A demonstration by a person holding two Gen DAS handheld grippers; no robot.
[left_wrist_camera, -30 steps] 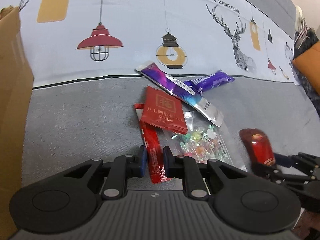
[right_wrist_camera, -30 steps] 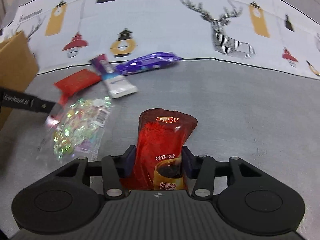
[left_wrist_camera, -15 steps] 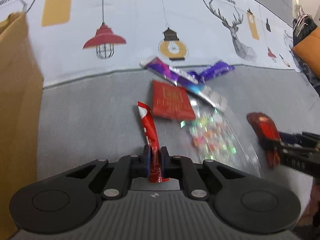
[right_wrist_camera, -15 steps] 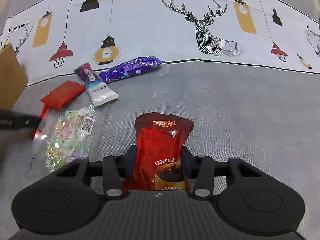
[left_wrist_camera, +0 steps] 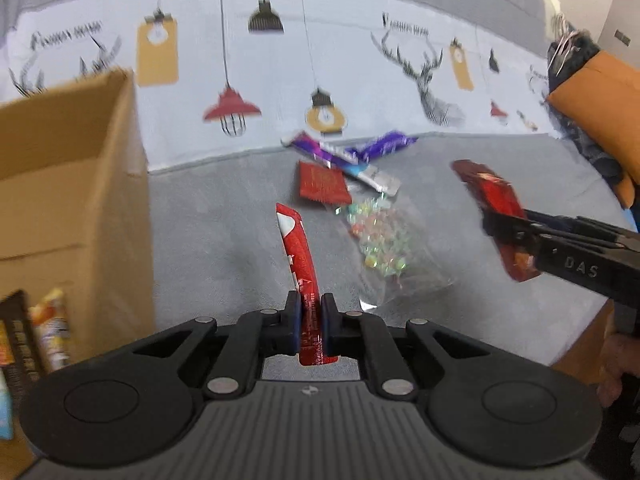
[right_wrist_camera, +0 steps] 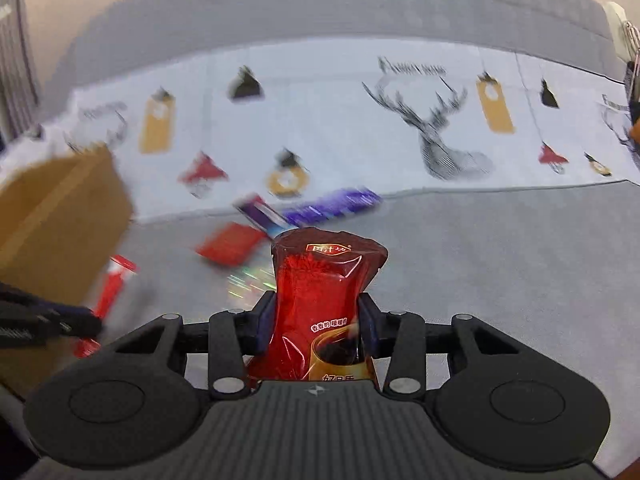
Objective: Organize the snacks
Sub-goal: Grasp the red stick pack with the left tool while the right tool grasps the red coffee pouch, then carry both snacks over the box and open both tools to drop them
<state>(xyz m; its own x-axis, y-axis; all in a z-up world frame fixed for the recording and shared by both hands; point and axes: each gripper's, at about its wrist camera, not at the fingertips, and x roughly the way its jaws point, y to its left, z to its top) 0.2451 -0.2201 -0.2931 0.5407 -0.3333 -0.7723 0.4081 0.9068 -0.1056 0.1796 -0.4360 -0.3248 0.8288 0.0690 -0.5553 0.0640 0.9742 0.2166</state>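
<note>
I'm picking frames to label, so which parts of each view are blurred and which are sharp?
Left wrist view: cardboard box and wall print smeared; red stick packet in the jaws fairly sharp. Right wrist view: background snacks badly streaked; red pouch crisp, print readable.

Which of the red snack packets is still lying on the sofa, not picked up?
The flat square red packet, beside the purple wrappers. The slim red stick is clamped in the left gripper, the red pouch in the right gripper.

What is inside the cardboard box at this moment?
In the left wrist view, the cardboard box shows only a few upright snack packets at its lower left corner. The rest of its interior is hidden by the wall and the frame edge.
</note>
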